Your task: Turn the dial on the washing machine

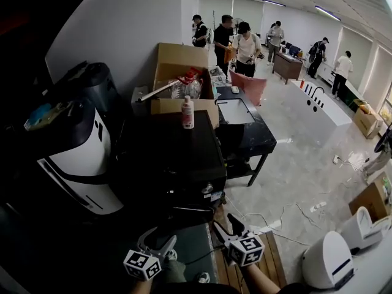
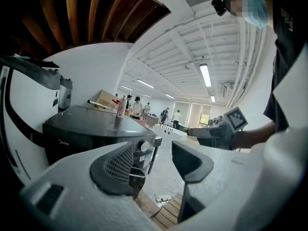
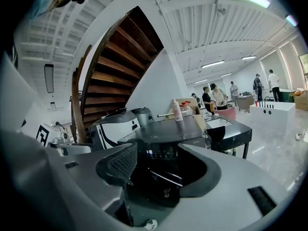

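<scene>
While the black top-loading washing machine (image 1: 168, 158) with its round silver dial (image 2: 145, 146) stands at twelve o'clock, left gripper (image 1: 160, 241) and right gripper (image 1: 226, 228) hold fingers (image 3: 120, 165) apart, empty

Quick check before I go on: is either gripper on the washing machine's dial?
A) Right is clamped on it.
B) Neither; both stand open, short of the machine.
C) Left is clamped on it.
B: the left gripper has its jaws apart with the dial seen beyond them, untouched, and the right gripper gapes empty in front of the washing machine.
</scene>
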{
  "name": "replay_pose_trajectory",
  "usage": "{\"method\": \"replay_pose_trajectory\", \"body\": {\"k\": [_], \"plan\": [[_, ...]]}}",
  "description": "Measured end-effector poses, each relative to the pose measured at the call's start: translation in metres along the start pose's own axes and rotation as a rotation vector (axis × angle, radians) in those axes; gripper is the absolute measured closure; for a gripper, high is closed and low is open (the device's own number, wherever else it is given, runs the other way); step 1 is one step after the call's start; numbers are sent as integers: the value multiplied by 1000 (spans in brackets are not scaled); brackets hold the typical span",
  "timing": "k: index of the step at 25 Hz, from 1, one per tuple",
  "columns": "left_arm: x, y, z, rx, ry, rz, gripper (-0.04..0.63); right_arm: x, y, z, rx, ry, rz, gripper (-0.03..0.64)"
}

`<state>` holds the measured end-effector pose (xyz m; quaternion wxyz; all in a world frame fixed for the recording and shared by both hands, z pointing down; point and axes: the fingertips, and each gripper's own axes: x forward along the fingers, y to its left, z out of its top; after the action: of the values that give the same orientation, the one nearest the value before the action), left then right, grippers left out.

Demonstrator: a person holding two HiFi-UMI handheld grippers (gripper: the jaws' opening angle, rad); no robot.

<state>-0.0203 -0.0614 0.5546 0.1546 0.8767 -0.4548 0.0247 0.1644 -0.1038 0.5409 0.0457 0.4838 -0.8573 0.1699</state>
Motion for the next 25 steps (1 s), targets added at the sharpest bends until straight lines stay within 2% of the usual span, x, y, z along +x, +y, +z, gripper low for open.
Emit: {"method": "replay_pose_trajectory", "body": {"k": [8,19,25], "plan": [[24,38,27,3,-28,27,353,44,-8,7,-32,40,1,376],[72,73,44,10,-7,-35,356,103,-40,6,-73,86,-77,376],[85,84,48,18,10,-56,356,132,-49,-9,-150,171,-78,365]]}}
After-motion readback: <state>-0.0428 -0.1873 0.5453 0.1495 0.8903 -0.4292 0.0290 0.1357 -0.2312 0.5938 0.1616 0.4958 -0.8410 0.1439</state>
